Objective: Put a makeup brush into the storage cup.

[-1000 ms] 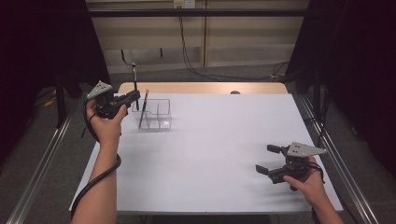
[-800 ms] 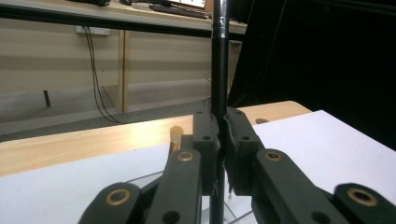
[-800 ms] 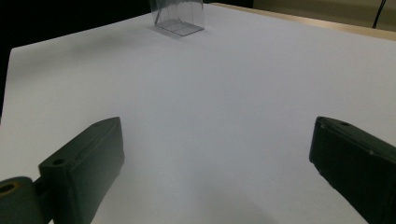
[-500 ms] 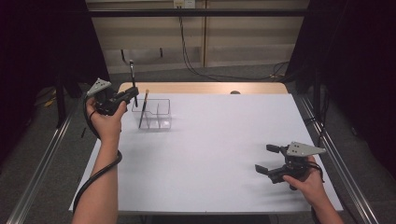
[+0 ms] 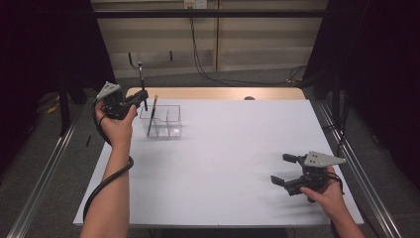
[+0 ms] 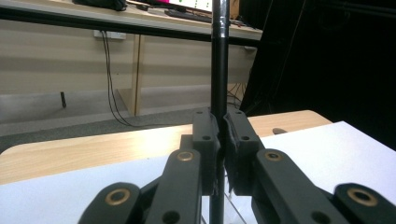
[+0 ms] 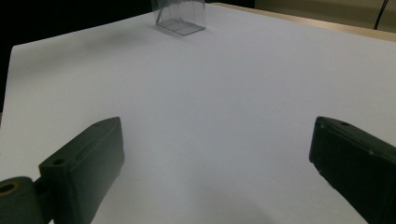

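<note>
**Inspector:** Now, nearest first. What is at the near right corner?

**Assistant:** The right gripper [image 5: 286, 169], matt black with a grey three-cornered plate on top, is held low over the bench [image 5: 237, 163] with the hand behind it. Its fingers [image 7: 84, 163] stand wide apart with nothing between them; they are blocky and dull-surfaced. The bench top is a smooth, plain white sheet with a light wooden strip along its far edge.

**Inspector:** And farther off?

**Assistant:** At the far left, the left gripper [image 5: 140, 100] is raised on an upright forearm, wrist bent. Its fingers [image 6: 205, 140] are clamped on a slim black pen [image 6: 219, 56], a smooth round rod standing upright just above a clear plastic organiser [image 5: 166, 121]. The organiser is box-shaped with dividers, and a second thin stick [image 5: 152, 115] leans in its left compartment.

**Inspector:** Any lettering?

**Assistant:** None that I can read.
</note>
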`<state>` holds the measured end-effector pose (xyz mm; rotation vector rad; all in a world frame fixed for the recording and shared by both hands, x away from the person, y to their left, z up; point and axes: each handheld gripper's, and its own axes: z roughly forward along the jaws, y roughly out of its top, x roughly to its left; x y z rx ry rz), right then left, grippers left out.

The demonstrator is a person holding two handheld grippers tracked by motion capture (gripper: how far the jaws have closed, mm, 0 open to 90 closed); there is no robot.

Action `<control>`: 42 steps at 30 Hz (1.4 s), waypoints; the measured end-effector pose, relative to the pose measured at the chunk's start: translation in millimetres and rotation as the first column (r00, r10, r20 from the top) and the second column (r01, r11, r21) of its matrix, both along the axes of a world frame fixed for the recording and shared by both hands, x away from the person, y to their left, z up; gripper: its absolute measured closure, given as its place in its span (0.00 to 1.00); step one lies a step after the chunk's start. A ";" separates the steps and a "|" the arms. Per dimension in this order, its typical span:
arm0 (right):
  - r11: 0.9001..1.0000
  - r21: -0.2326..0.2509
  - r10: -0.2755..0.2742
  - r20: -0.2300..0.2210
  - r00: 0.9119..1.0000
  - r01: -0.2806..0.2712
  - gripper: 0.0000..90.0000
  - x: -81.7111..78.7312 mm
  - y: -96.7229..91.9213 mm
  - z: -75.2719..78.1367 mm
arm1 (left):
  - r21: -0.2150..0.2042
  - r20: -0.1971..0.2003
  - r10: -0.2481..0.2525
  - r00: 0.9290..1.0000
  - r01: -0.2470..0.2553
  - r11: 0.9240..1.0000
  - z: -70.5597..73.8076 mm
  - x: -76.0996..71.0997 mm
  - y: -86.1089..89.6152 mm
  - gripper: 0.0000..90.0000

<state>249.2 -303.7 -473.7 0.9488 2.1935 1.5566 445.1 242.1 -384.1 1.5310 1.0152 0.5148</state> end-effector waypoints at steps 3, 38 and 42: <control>1.000 -0.002 -0.002 -0.001 1.000 0.002 0.03 -0.5 -0.6 -0.2 | 0.007 -0.002 0.004 1.000 -0.004 1.000 -3.8 0.2 -0.8 0.93; 1.000 0.004 0.005 -0.001 1.000 -0.005 0.03 -1.4 1.5 -0.1 | 0.026 -0.022 0.030 0.999 -0.030 0.999 -31.5 -2.8 -5.2 0.93; 1.000 0.001 0.007 0.000 1.000 -0.007 0.03 -1.5 1.8 -0.2 | 0.035 -0.025 0.029 0.999 -0.028 0.999 -32.4 -2.9 -6.3 0.93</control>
